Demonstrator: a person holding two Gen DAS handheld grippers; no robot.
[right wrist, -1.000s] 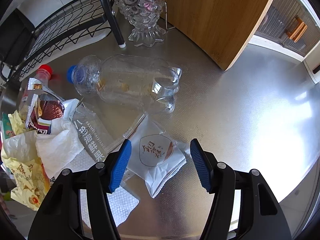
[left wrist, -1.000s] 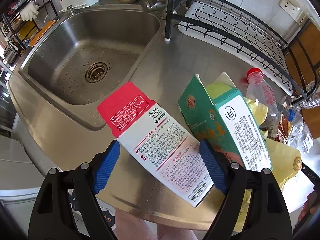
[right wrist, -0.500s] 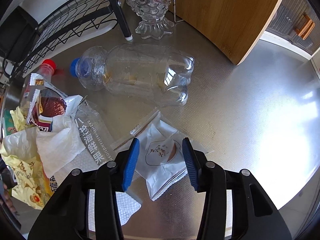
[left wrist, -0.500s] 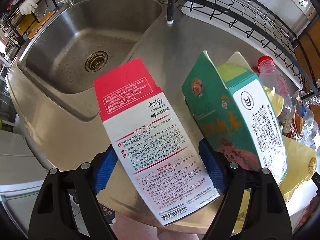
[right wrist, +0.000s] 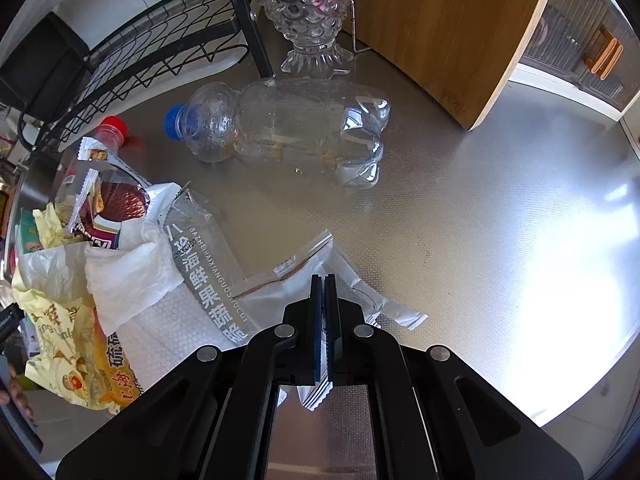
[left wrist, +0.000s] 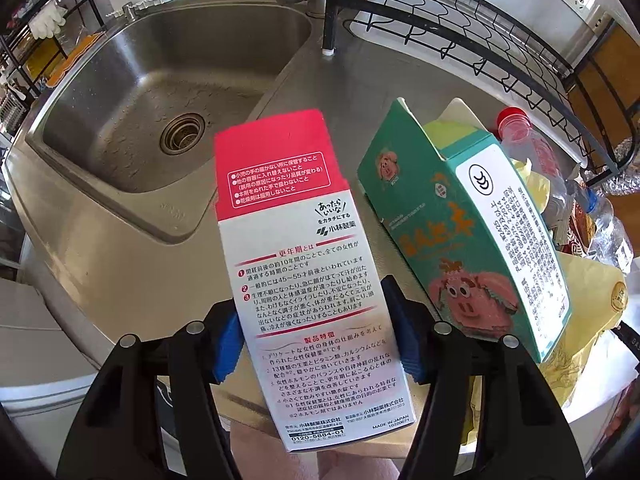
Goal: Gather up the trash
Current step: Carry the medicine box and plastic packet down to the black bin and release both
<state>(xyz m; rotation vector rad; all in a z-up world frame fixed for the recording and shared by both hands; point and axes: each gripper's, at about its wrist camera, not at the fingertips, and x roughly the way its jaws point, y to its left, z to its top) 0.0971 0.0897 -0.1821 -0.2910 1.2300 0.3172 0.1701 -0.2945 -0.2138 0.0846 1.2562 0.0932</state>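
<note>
My left gripper [left wrist: 314,338] is shut on a red-and-white carton [left wrist: 298,264] and holds it above the steel counter by the sink. A green carton [left wrist: 464,236] lies just right of it. My right gripper [right wrist: 324,312] is shut on a white plastic wrapper [right wrist: 360,296] lying on the counter. Beyond it lies a clear bottle with a blue cap [right wrist: 288,128]. To the left is a heap of trash: a printed clear bag [right wrist: 208,264], white tissue [right wrist: 132,276], a yellow bag [right wrist: 68,340] and a red-capped bottle [right wrist: 110,130].
A steel sink [left wrist: 168,92] lies left of the cartons. A black wire dish rack [left wrist: 472,36] stands behind them. A glass vase [right wrist: 308,12] and a wooden board [right wrist: 444,32] stand at the back of the counter. The counter edge is close below both grippers.
My left gripper closed on the red-and-white carton and lifted it upright off the counter. My right gripper moved forward and closed on the white wrapper.
</note>
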